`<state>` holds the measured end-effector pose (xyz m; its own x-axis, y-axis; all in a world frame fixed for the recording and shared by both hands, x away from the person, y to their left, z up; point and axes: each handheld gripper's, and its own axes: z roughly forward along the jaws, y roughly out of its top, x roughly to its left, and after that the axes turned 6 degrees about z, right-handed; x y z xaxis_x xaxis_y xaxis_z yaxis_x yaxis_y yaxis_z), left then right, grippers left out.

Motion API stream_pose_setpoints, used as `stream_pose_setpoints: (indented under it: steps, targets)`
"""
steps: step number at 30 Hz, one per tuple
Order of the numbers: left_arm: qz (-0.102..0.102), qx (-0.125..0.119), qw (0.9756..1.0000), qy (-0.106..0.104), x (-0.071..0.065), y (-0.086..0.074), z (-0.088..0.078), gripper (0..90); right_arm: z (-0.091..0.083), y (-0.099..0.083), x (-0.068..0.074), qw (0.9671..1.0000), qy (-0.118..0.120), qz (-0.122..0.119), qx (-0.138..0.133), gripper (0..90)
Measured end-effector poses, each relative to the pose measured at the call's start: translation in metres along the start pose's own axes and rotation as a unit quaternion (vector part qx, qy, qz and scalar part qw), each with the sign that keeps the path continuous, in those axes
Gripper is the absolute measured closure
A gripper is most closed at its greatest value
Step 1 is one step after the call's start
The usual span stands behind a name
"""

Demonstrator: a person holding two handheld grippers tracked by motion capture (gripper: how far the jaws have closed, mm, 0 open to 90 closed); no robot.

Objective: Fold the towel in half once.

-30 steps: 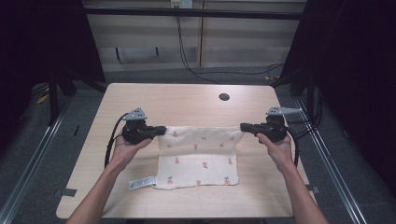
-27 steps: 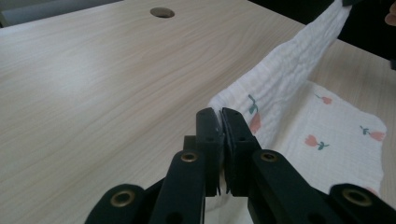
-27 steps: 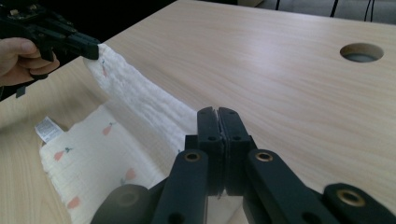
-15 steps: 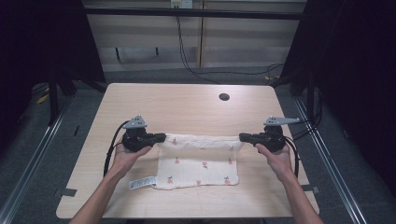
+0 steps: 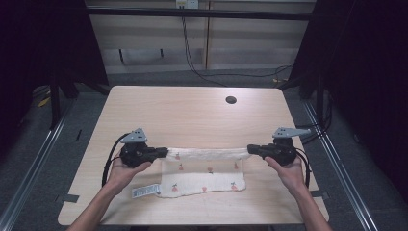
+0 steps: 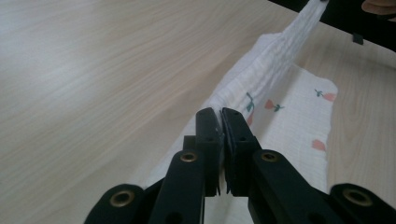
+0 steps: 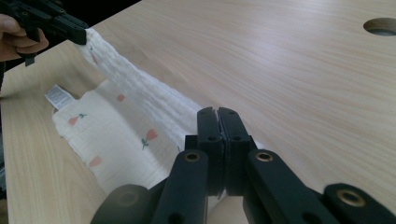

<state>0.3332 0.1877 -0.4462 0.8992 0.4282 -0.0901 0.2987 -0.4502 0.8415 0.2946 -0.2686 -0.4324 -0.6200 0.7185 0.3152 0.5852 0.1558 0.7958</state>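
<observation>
High view: left gripper (image 5: 163, 153) and right gripper (image 5: 251, 148) each clamp cloth (image 5: 207, 179) corner, edge stretched mid-frame over table (image 5: 192, 110).

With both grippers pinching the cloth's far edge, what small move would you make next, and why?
Probably draw both toward the near edge. The left gripper and right gripper hold the cloth taut above its lower half, not yet aligned.

The high view looked forward and down from above the person's side onto the whole table (image 5: 192, 110). Each gripper view rode low and close behind its own black jaws, facing across the tabletop toward the other hand; all three shared the stretched cloth (image 5: 207, 155) (image 6: 275, 60) (image 7: 135, 88).
</observation>
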Motion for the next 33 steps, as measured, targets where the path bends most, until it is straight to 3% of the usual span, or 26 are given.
stream_pose_setpoints:
  steps: [6,14,21,27,33]
  targets:
    - [0.000,0.014,0.9998,-0.016,-0.008,-0.007,0.000,85.8,-0.002,-0.010,0.007,1.0000,0.006,0.001,0.006,88.4]
    - [0.013,0.063,0.9973,-0.035,-0.018,-0.026,0.013,85.0,0.006,-0.037,0.012,0.9987,0.002,-0.002,0.050,88.3]
    - [0.011,0.069,0.9961,-0.054,-0.028,-0.033,0.011,85.1,0.008,-0.050,0.015,0.9978,0.004,-0.001,0.066,88.1]
    - [0.016,0.086,0.9932,-0.077,-0.038,-0.040,0.015,82.7,0.010,-0.062,0.016,0.9963,-0.007,-0.005,0.086,86.8]
    - [0.004,0.088,0.9927,-0.082,-0.042,-0.041,0.009,81.2,0.005,-0.066,0.021,0.9948,-0.009,-0.023,0.099,84.4]
